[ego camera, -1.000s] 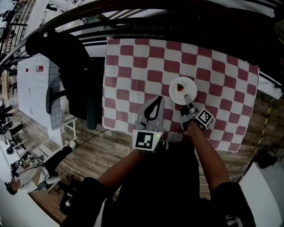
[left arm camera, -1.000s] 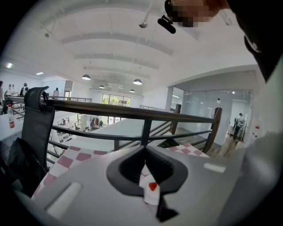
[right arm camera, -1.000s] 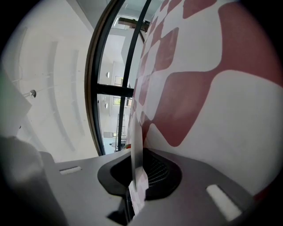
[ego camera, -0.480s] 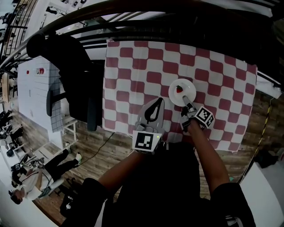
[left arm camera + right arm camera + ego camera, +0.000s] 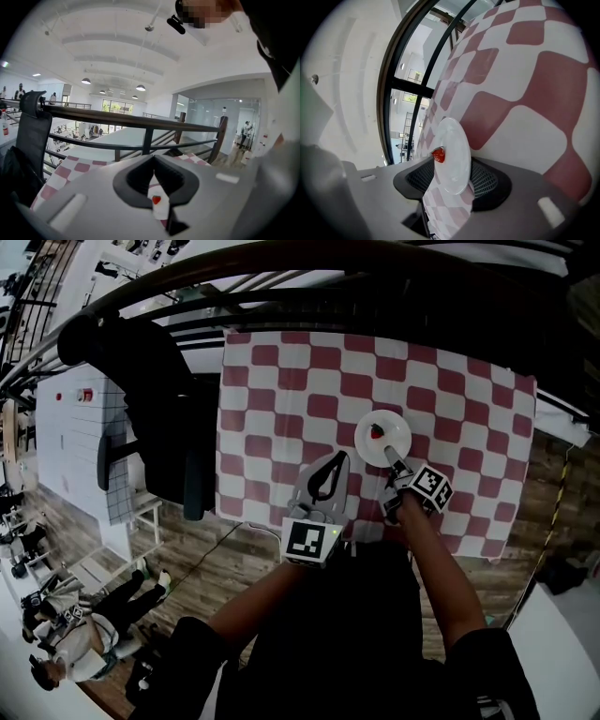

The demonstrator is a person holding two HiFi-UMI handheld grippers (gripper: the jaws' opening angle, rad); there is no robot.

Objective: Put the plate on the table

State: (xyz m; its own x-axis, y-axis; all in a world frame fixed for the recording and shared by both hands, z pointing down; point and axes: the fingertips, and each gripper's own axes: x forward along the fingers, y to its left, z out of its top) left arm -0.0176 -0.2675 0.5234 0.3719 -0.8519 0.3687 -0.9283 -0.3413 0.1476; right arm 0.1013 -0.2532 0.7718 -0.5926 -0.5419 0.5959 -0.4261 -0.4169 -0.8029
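Observation:
A small white plate with a red strawberry on it lies flat on the red-and-white checked tablecloth. My right gripper is at the plate's near rim. Its jaws have just been opening. In the right gripper view the plate and strawberry sit between the spread pads, which do not press on the plate. My left gripper hovers left of the plate with its tips together and nothing held. Through its loop I see the plate.
A black office chair stands off the table's left side. A dark railing runs behind the far edge. Wooden floor shows below the near edge, with people on a lower level at left.
The plate and both grippers keep their places on the cloth. The right jaws stand slightly wider at the plate's rim. The people on the lower level have walked on.

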